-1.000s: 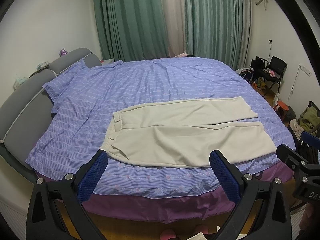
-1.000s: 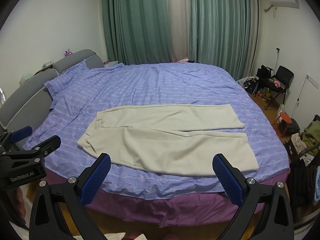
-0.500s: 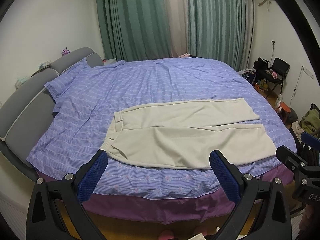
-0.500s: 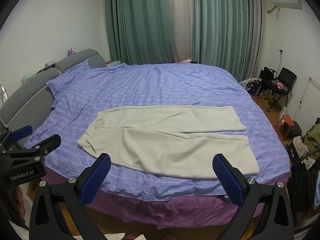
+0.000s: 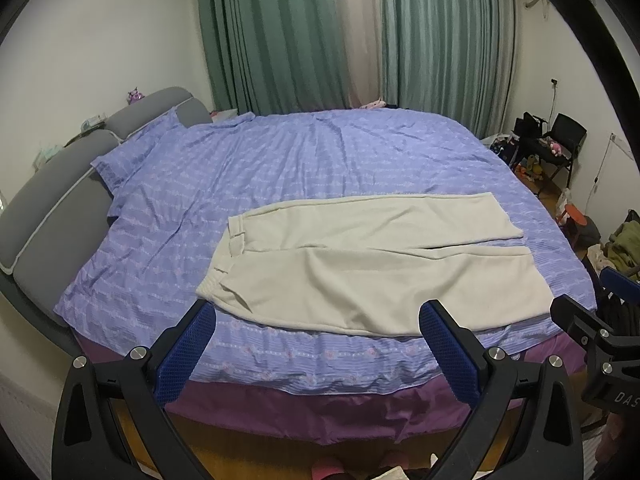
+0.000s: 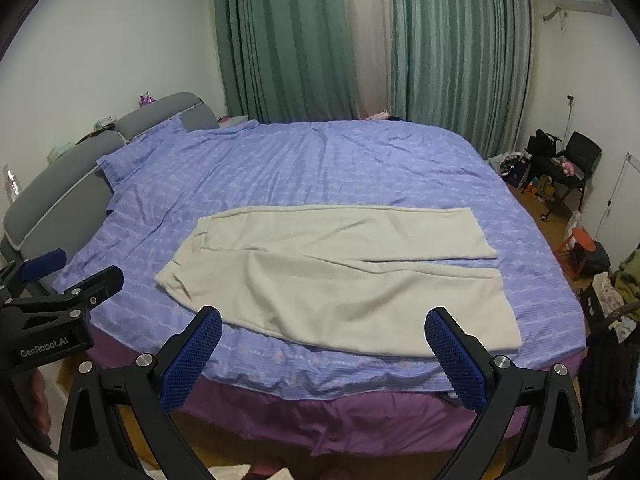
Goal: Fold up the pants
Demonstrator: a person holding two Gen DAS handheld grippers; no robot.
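Observation:
Cream pants (image 5: 372, 268) lie flat on the purple bed (image 5: 312, 160), waistband at the left, both legs stretching right; they also show in the right wrist view (image 6: 344, 276). My left gripper (image 5: 318, 344) is open and empty, held above the bed's near edge in front of the pants. My right gripper (image 6: 322, 348) is open and empty too, also short of the pants. The right gripper shows at the right edge of the left wrist view (image 5: 600, 332). The left gripper shows at the left edge of the right wrist view (image 6: 52, 300).
A grey headboard (image 5: 48, 216) and a pillow (image 5: 132, 152) are on the left. Green curtains (image 5: 360, 32) hang behind the bed. A black chair (image 6: 576, 164), a red stool (image 6: 582, 242) and piled clothes (image 6: 624, 280) crowd the floor at the right.
Both grippers have risen and tilted slightly, so the bed and pants sit a little lower in both views. The jaws stay open. The pants have not moved.

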